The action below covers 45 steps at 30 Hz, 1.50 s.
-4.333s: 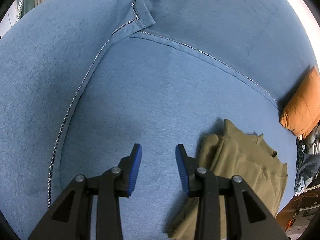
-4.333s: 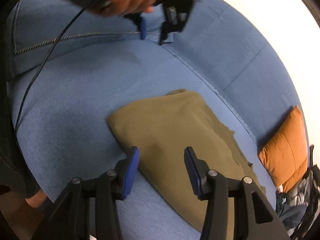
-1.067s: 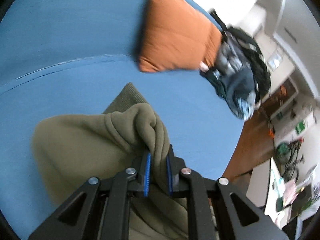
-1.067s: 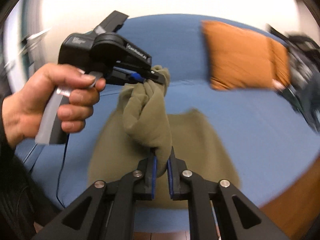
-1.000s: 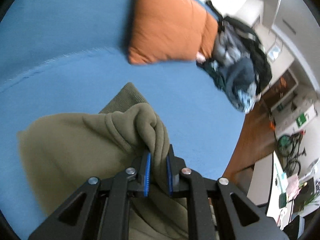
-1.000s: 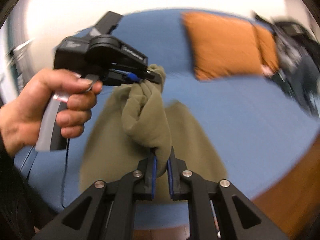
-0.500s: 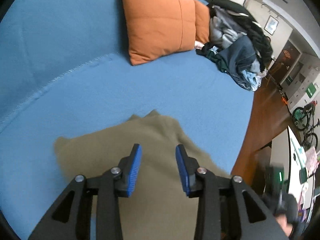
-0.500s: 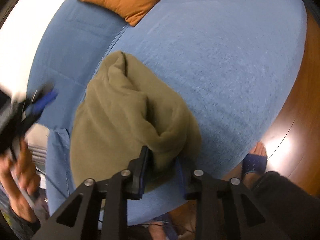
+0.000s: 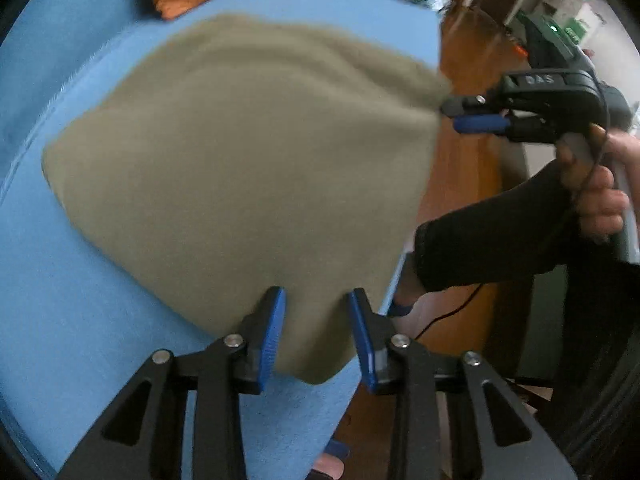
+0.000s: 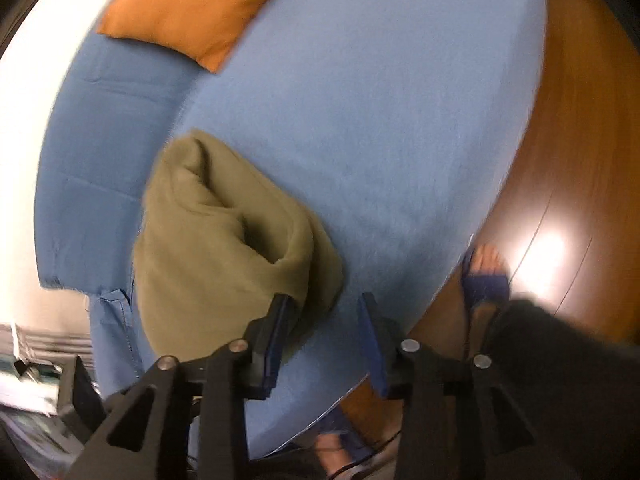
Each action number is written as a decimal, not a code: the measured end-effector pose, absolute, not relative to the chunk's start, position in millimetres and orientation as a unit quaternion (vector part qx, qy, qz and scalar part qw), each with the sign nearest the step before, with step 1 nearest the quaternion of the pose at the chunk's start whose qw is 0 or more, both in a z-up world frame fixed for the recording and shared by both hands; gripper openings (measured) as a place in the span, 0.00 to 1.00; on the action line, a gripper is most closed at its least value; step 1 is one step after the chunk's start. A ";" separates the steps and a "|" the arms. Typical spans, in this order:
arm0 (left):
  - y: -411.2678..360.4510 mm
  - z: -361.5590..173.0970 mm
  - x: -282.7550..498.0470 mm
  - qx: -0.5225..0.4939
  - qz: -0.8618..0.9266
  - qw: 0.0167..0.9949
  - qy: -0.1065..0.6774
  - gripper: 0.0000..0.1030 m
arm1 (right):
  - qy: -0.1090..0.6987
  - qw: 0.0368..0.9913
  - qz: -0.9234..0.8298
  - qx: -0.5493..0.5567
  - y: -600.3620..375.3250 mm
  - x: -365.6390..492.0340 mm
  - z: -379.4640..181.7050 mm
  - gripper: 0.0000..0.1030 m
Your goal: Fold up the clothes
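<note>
A: Reading "DAS" on right gripper (image 9: 476, 114) housing. Garment position?

B: Olive garment (image 9: 248, 168) flat on blue sofa (image 9: 60, 320), hem between parted left gripper (image 9: 316, 332) fingers. Right gripper (image 10: 324, 340) also parted, corner touching its left finger. Both clamped on fabric 1.0 s ago; released since.

Olive-green fleece garment (image 9: 248, 152), soft and thick, folded into a bulky, roughly triangular bundle. It lies on the blue sofa seat (image 9: 80, 320) near the front edge. A rolled, puffy fold (image 10: 256, 216) runs along one side; edges blurred.
</note>
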<state>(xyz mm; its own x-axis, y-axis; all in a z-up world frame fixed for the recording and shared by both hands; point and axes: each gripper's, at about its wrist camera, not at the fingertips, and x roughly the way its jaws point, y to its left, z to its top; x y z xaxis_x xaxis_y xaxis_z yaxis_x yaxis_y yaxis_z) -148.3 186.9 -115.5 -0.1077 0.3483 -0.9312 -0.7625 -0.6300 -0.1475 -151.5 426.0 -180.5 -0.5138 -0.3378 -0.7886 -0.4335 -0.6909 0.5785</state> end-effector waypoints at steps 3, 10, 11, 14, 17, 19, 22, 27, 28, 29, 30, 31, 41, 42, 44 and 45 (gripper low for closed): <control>181.9 -95.1 -157.2 -0.533 0.725 0.404 0.165 0.31 | 0.340 0.001 0.821 -0.458 422.3 -189.3 -140.7 0.36; 162.3 -74.7 -196.5 -0.523 0.757 0.383 0.076 0.31 | 0.259 -0.130 0.828 -0.479 386.5 -325.4 -131.2 0.46; 160.7 -75.7 -200.3 -0.525 0.760 0.376 0.068 0.31 | 0.261 -0.146 0.819 -0.489 381.9 -344.6 -140.0 0.47; 154.1 -80.1 -210.5 -0.533 0.765 0.359 0.042 0.31 | 0.279 -0.175 0.790 -0.517 369.1 -381.1 -171.7 0.46; 150.2 -81.5 -217.5 -0.534 0.769 0.350 0.026 0.31 | 0.271 -0.184 0.781 -0.531 358.2 -403.1 -190.1 0.46; 148.0 -82.5 -222.5 -0.534 0.772 0.344 0.016 0.31 | 0.269 -0.187 0.788 -0.522 358.4 -407.0 -190.0 0.21; 135.5 -85.2 -226.3 -0.535 0.781 0.324 -0.009 0.31 | 0.257 -0.160 0.813 -0.498 366.3 -401.3 -177.3 0.06; 134.1 -82.7 -221.4 -0.525 0.789 0.317 -0.033 0.30 | 0.230 -0.105 0.808 -0.532 366.6 -413.4 -205.7 0.07; 137.2 -82.8 -220.0 -0.523 0.788 0.324 -0.035 0.30 | 0.211 -0.109 0.813 -0.532 361.0 -413.2 -203.5 0.09; 140.1 -82.9 -218.5 -0.521 0.786 0.330 -0.036 0.30 | 0.194 -0.108 0.820 -0.528 357.5 -410.6 -197.8 0.10; 141.4 -82.5 -215.2 -0.522 0.784 0.336 -0.027 0.30 | 0.187 -0.105 0.825 -0.523 357.3 -405.7 -188.9 0.11; 142.6 -82.2 -211.9 -0.522 0.781 0.342 -0.018 0.30 | 0.190 -0.103 0.829 -0.516 360.8 -399.9 -180.2 0.11; 155.4 -78.3 -179.1 -0.524 0.748 0.402 0.069 0.31 | 0.089 -0.231 0.813 -0.527 331.8 -284.3 -154.7 0.14; 157.5 -79.3 -175.2 -0.525 0.744 0.406 0.081 0.31 | 0.061 -0.212 0.805 -0.551 329.0 -280.2 -170.1 0.14; 174.3 -98.3 -154.8 -0.517 0.745 0.387 0.168 0.30 | 0.034 -0.191 0.797 -0.572 326.2 -271.8 -183.6 0.25; 182.2 -104.7 -143.4 -0.501 0.748 0.379 0.213 0.30 | 0.031 -0.186 0.797 -0.574 325.7 -267.6 -184.7 0.51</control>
